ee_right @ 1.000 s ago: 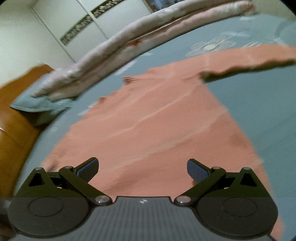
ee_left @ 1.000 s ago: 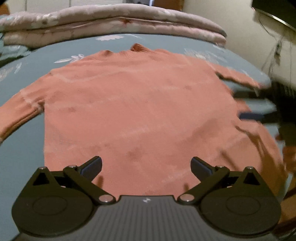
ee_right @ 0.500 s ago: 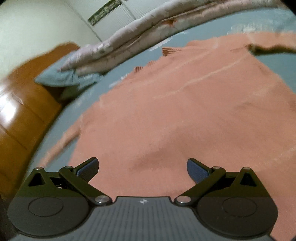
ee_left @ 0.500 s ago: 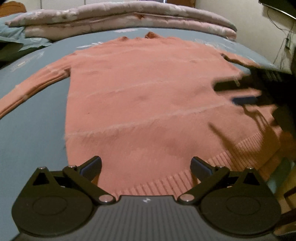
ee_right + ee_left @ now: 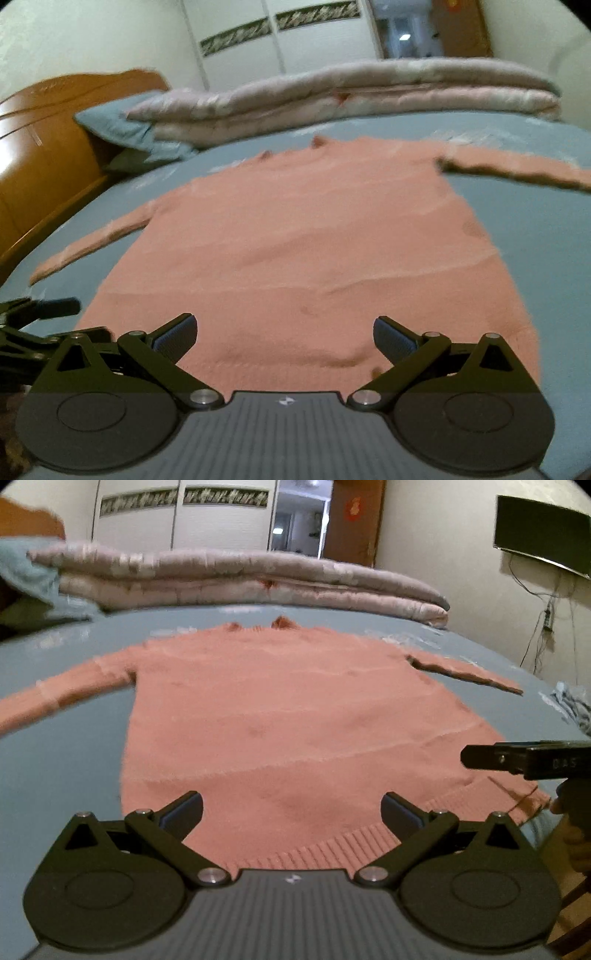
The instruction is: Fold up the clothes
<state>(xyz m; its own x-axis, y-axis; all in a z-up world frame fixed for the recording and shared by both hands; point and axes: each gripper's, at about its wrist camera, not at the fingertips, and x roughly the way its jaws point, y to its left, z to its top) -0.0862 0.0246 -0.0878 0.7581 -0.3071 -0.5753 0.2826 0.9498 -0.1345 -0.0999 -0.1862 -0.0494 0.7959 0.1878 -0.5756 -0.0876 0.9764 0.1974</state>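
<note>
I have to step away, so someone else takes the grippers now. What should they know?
Left gripper: open, empty, at the hem of the sweater.
Right gripper: open, empty, also at the hem, further right.
Sweater: spread flat on the bed, collar at the far side, both sleeves out sideways.
Done: laid out flat; no fold visible.
Left: fold the sleeves in, then the body.

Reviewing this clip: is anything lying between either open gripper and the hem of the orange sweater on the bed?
Nothing visible does. The left gripper and right gripper are both open right over the ribbed hem of the sweater, which lies flat on the bedsheet. The folded quilt sits beyond the collar, out of the way.
</note>
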